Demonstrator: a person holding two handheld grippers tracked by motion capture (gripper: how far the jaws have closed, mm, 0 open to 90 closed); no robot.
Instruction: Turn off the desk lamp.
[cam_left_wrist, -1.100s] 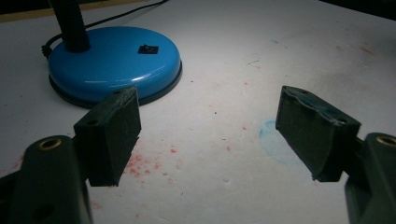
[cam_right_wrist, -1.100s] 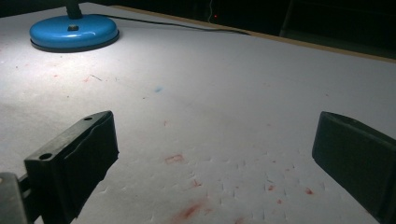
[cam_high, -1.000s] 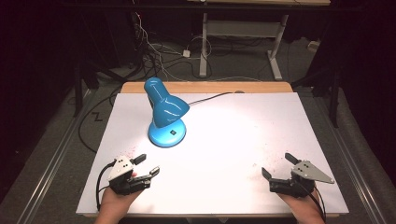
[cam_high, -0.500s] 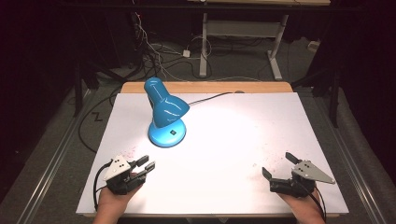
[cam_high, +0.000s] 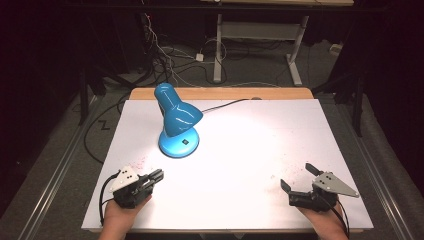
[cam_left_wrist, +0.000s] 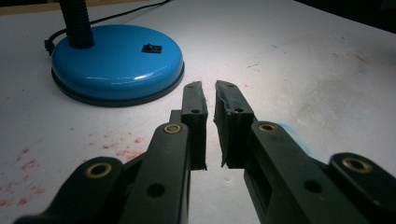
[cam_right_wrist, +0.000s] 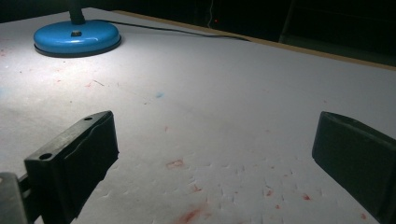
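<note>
The left gripper (cam_high: 156, 175), at seven o'clock on the white table (cam_high: 250, 150), has its jaws nearly pressed together on nothing, aimed at the blue desk lamp (cam_high: 176, 120). The right gripper (cam_high: 299, 177), at five o'clock, is spread wide and empty. The lamp stands lit at eleven o'clock, its round base (cam_left_wrist: 116, 63) flat, shade tilted down.

One blue lamp (cam_high: 177, 121), two grippers, one table (cam_high: 260, 150)

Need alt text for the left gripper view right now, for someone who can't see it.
The left gripper, its two black jaws nearly closed with a thin gap and nothing between them, points across a white table toward the round blue lamp base just ahead. Red specks mark the table at the left.
</note>
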